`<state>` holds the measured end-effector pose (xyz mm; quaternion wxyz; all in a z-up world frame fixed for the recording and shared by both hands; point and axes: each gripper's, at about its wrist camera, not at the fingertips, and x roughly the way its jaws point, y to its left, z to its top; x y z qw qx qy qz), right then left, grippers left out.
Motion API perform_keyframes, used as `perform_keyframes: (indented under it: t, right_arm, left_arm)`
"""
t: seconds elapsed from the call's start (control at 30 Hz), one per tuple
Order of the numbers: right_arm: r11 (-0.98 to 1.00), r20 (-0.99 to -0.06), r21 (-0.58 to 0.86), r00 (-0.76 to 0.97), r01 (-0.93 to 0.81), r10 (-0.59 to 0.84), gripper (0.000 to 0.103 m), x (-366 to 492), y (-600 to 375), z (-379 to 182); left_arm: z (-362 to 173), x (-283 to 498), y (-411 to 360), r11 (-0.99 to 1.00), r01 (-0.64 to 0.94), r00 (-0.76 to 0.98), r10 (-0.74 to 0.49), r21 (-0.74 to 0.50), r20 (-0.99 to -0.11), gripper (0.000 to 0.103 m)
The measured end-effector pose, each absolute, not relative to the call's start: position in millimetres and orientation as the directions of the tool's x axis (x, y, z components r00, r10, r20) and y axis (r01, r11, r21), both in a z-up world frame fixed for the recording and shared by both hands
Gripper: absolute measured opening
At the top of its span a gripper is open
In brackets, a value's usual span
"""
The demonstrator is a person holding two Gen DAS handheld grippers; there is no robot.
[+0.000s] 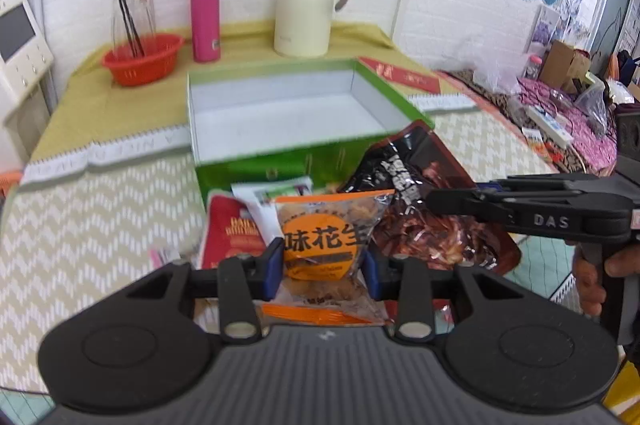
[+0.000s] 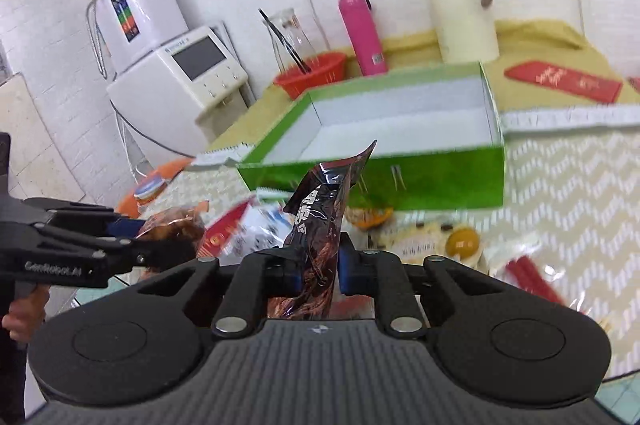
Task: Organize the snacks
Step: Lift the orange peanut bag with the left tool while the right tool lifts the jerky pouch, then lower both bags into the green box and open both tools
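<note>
An orange peanut packet (image 1: 322, 245) sits between the blue pads of my left gripper (image 1: 324, 265), which is shut on it, lifted above the snack pile. My right gripper (image 2: 319, 271) is shut on a dark brown glossy snack bag (image 2: 320, 225) that stands up between its jaws. In the left wrist view that bag (image 1: 420, 193) hangs from my right gripper (image 1: 438, 203) beside the peanut packet. An empty green box (image 1: 312, 161) with a white inside lies just beyond both, also seen as the green box (image 2: 440, 177). A red packet (image 1: 232, 237) and a white packet (image 1: 260, 201) lie under the left gripper.
Behind the box stand a cream thermos jug (image 1: 306, 5), a pink bottle (image 1: 205, 17) and a red basket (image 1: 142, 59) with a glass carafe. A red envelope (image 2: 560, 79) lies at the right. More snacks, a yolk-printed packet (image 2: 462, 241) and red sticks (image 2: 528, 275), lie on the chevron cloth.
</note>
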<state>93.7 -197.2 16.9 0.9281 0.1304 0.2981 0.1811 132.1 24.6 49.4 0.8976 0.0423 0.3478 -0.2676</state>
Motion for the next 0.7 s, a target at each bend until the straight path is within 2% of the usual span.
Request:
perform_keyframes:
  t: [0.2,0.33,0.47,0.7]
  right_arm:
    - [0.896,-0.42,0.355,0.811,-0.267,0.408,0.028,110.9,-203.8,57.6]
    - [0.906,-0.395,0.351,0.839,-0.238,0.374,0.028,142.8,-203.6,70.6]
    - [0.912,-0.401,0.363,0.851,-0.191,0.338,0.028,183.1,-211.4,60.4]
    - [0.915,-0.465,0.381,0.827,-0.135,0.315,0.029,248.0,-221.0,19.9]
  left_arm:
    - [77.8,167.3,15.8,0.867,0.489,0.651,-0.434,-0.094,-0.622,0.037]
    - [84.8,205.5,7.3,0.894,0.441,0.681,-0.388,-0.075,-0.62,0.037]
    - [82.9,251.6,3.5,0.916,0.389,0.696,-0.362,-0.098,-0.62,0.037]
    - [56.3,315.8,-6.3,0.931,0.346,0.682,-0.336,-0.118,-0.65,0.037]
